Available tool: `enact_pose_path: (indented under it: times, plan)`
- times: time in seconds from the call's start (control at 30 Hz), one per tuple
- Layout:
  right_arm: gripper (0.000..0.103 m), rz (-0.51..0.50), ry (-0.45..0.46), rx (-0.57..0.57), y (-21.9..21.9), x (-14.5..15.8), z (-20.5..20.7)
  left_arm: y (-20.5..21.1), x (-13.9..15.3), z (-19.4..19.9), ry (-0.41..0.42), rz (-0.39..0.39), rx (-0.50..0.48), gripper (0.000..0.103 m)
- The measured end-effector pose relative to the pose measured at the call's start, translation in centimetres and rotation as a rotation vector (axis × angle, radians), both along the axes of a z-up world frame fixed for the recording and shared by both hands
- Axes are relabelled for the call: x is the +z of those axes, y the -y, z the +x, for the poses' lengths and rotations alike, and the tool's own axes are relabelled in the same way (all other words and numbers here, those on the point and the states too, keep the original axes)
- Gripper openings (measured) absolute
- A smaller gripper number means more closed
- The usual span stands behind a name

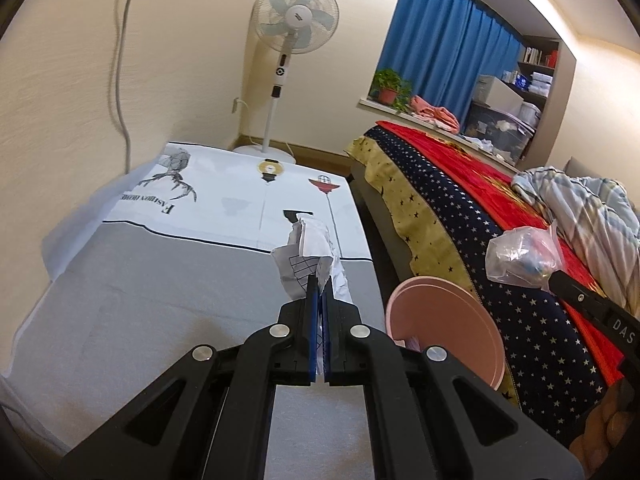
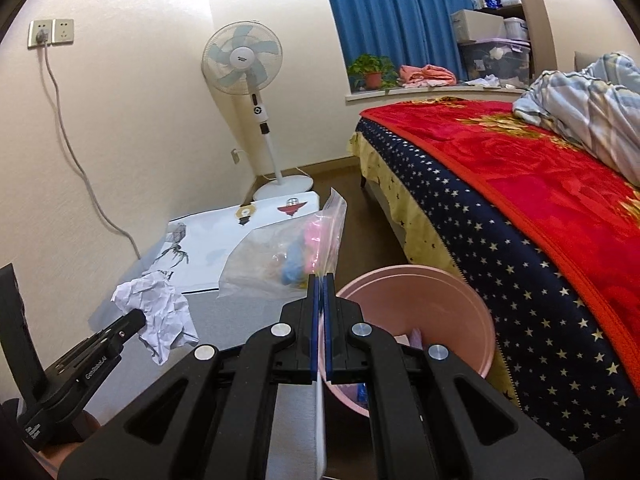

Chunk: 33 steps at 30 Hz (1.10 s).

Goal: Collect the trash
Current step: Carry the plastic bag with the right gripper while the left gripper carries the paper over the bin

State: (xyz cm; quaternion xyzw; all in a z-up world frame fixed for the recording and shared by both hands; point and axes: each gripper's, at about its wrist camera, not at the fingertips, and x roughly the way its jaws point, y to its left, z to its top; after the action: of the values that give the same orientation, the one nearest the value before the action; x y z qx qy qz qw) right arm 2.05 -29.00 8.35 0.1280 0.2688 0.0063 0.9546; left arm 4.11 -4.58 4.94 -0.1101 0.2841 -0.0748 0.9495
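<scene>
Both pieces of trash look picked up and on their way to the pink bin (image 2: 420, 312), so I judge the next move is to bring each over its mouth and let go. The left gripper (image 1: 320, 280) is clamped on the crumpled paper (image 1: 312, 256) above the table (image 1: 140, 280). The right gripper (image 2: 320, 280) pinches the plastic bag (image 2: 288, 256), beside the bin.

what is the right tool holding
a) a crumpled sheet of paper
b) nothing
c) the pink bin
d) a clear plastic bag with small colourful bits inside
d: the right tool is shut on the edge of the clear plastic bag, while the crumpled paper is in the left tool and the pink bin stands below.
</scene>
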Motion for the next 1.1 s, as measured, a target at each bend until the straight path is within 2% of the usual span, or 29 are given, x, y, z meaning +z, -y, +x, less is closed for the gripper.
enact_pose_path:
  times: [0.77,1.1]
  plan:
    - [0.002,-0.02,-0.049,-0.133,3.6,-2.9,3.1,4.3,-2.4,3.4,0.003,0.025,-0.084,0.001]
    - [0.002,-0.032,-0.077,-0.176,4.4,-4.3,4.4,7.3,-3.4,4.9,0.011,0.022,-0.159,0.001]
